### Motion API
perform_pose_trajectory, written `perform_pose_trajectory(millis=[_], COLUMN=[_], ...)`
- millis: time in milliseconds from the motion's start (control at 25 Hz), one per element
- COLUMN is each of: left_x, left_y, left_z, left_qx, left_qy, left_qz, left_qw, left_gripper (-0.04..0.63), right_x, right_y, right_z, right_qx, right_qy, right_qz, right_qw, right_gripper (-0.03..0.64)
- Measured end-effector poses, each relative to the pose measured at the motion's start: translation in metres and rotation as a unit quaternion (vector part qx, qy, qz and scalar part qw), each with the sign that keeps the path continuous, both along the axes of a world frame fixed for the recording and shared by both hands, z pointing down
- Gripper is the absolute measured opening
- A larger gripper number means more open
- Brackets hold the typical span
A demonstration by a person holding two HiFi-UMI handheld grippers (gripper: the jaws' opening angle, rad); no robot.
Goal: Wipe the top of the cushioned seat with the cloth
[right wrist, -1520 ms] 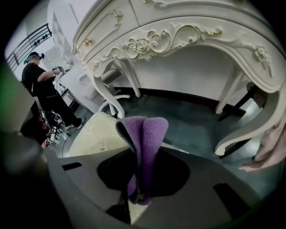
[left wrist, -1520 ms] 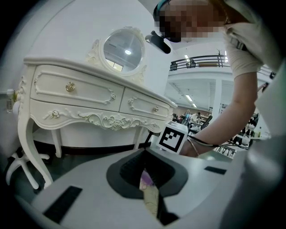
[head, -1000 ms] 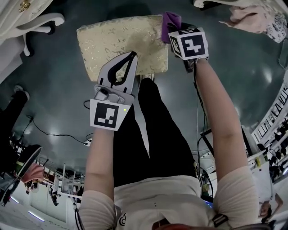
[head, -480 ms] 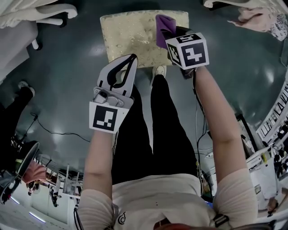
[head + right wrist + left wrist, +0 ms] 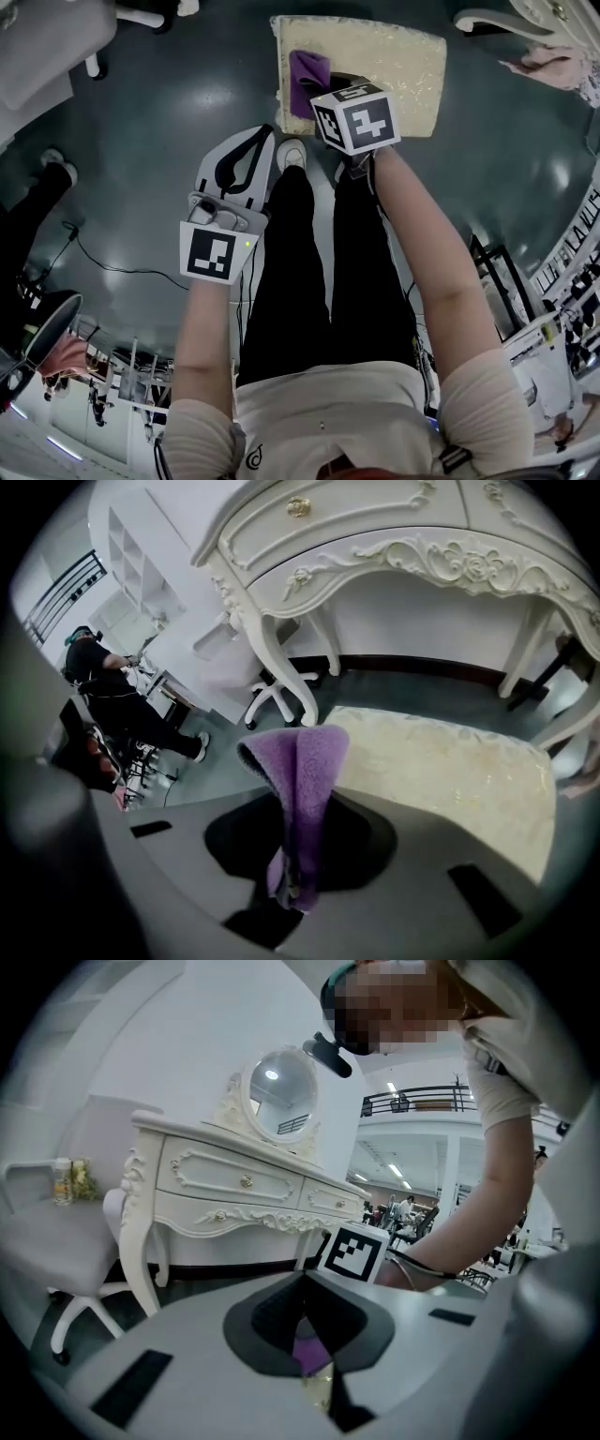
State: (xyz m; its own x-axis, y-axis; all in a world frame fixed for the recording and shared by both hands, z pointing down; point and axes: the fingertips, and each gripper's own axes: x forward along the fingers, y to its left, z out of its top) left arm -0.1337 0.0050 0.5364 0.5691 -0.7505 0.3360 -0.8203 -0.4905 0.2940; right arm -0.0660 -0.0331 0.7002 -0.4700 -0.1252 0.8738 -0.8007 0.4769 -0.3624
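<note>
Overhead, the head view shows the cushioned seat (image 5: 398, 61) on the dark floor just beyond the person's feet, with the purple cloth (image 5: 307, 71) over its near-left part, close to the left edge. The right gripper (image 5: 319, 86) reaches in above it, mostly hidden under its marker cube. The left gripper (image 5: 259, 141) hangs apart over bare floor, short of the seat. Next, the left gripper view shows its jaws pressed together on nothing. A sliver of purple and of pale seat shows past them, and a white dressing table (image 5: 234, 1180) with a round mirror (image 5: 277, 1091) stands behind. Last, the right gripper view shows its jaws pinching a folded bunch of the cloth, which sticks out ahead as a narrow tongue, with the seat's patterned top beyond. Whether cloth and seat touch I cannot tell. I judge three risks: the tongue could drag off the near edge, the textured fabric could tug the cloth from the pinch, and the unsteadied seat could slide on the floor.
</note>
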Motion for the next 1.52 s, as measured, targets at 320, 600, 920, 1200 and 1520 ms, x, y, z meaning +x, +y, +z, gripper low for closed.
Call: perform_pose_trajectory(millis=[320, 600, 920, 1200, 1520], left_x=[-0.037, -0.016, 0.025, 0.072, 0.120], left_y=[0.009, 0.009, -0.001, -0.003, -0.006], left_z=[0.016, 0.020, 0.018, 0.018, 0.013], left_qx=[-0.006, -0.009, -0.006, -0.009, -0.011], left_qy=[0.001, 0.003, 0.008, 0.009, 0.006], left_qz=[-0.030, -0.017, -0.019, -0.012, 0.006], left_qw=[0.9995, 0.9998, 0.9998, 0.9998, 0.9999], left_gripper=[0.014, 0.014, 0.014, 0.014, 0.014], right_x=[-0.031, -0.012, 0.029, 0.078, 0.132], right_y=[-0.001, -0.003, -0.010, -0.016, -0.018], right_z=[0.022, 0.024, 0.023, 0.024, 0.024], right_qx=[-0.001, 0.000, 0.005, 0.009, 0.011], right_qy=[0.014, 0.017, 0.024, 0.028, 0.028], right_qz=[-0.026, -0.035, -0.047, -0.045, -0.023], right_qw=[1.000, 0.999, 0.999, 0.999, 0.999], right_gripper=[0.080, 0.083, 0.084, 0.084, 0.086])
